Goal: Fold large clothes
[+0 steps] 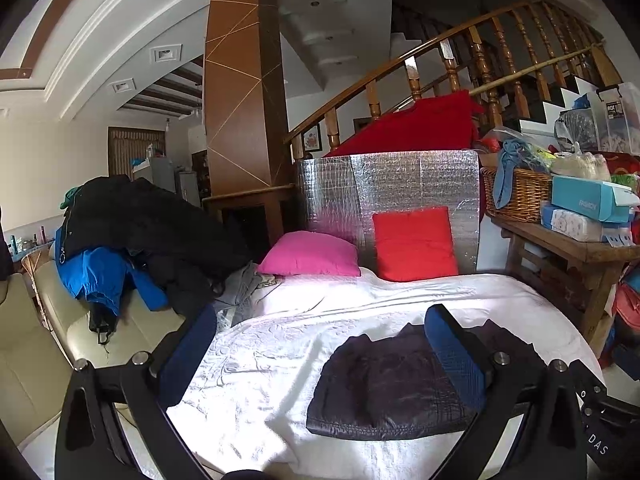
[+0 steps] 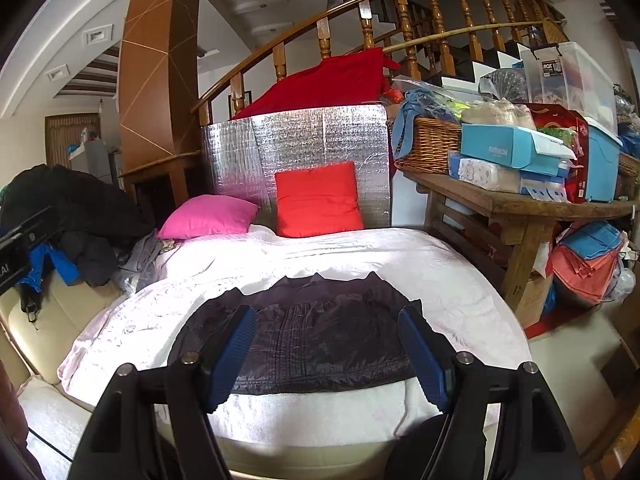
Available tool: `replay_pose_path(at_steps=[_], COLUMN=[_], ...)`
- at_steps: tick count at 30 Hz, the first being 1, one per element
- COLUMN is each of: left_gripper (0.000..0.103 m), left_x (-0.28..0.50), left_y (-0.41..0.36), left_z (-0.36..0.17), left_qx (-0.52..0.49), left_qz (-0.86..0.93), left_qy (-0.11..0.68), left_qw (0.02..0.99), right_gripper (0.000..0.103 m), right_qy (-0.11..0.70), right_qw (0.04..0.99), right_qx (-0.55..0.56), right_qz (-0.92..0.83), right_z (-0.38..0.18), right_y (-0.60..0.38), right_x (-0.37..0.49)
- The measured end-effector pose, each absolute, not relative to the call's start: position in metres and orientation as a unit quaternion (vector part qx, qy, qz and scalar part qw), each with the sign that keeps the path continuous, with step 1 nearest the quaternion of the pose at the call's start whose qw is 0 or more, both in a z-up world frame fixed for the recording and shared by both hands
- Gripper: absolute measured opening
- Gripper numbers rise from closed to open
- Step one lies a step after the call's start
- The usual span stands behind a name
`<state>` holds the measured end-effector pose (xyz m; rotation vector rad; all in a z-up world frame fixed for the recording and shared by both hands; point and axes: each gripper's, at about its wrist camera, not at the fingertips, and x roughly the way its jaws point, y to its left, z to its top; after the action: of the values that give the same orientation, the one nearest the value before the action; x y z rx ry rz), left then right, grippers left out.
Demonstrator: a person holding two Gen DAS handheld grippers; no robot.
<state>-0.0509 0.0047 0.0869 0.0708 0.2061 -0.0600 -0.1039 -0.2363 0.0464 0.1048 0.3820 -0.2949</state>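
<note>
A dark quilted jacket [image 1: 384,392] lies folded into a compact block on the white bedspread [image 1: 280,344]; it also shows in the right wrist view [image 2: 320,340]. My left gripper [image 1: 320,320] is open and empty, above and left of the jacket. My right gripper [image 2: 328,324] is open and empty, hovering over the jacket's near edge. A pile of dark and blue coats [image 1: 132,240] lies on the cream sofa at the left.
A pink pillow [image 2: 208,216] and a red pillow [image 2: 318,200] lean at the bed's head against a silver foil panel [image 2: 320,136]. A cluttered wooden table [image 2: 520,204] with a basket and boxes stands right. Bags [image 2: 588,264] sit under it.
</note>
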Motion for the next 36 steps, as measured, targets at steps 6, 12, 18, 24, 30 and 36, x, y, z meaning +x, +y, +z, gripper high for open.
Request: replay_pose_path(at_steps=[6,12,18,24,30,36], left_gripper=[0.103,0.103,0.103,0.103,0.103,0.103], left_x=[-0.0516,-0.0512,-0.0522,-0.0522,-0.0503,-0.0490], left_y=[0.0053,0.0083,0.0081,0.0063,0.0065,0.0100], left_z=[0.0867,0.0858,0.0852,0.0829,0.0808,0.0802], left_qx=[0.036,0.034,0.033,0.036,0.038,0.036], left_qz=[-0.032,-0.033,-0.033,-0.036,-0.043,-0.044], left_qy=[0.102,0.102,0.100,0.104,0.112,0.113], left_qw=[0.994,0.994,0.994,0.993,0.992,0.992], right_gripper=[0.077,0.077,0.077,0.077,0.077,0.077], right_qy=[0.187,0.184,0.184,0.187,0.189,0.190], right_qw=[0.970,0.970,0.970,0.970,0.969,0.969], right_qx=[0.050,0.046,0.042,0.043,0.042,0.042], right_qz=[-0.149,-0.153,-0.152,-0.150,-0.152,-0.154], right_z=[0.0466,0.0492,0.0504,0.0499,0.0498,0.0501], right_y=[-0.2339,-0.2341,-0.2320,-0.2339,-0.2330,-0.2350], right_x=[-0.1046,-0.1060,-0.1076,-0.1057,-0.1051,-0.1040])
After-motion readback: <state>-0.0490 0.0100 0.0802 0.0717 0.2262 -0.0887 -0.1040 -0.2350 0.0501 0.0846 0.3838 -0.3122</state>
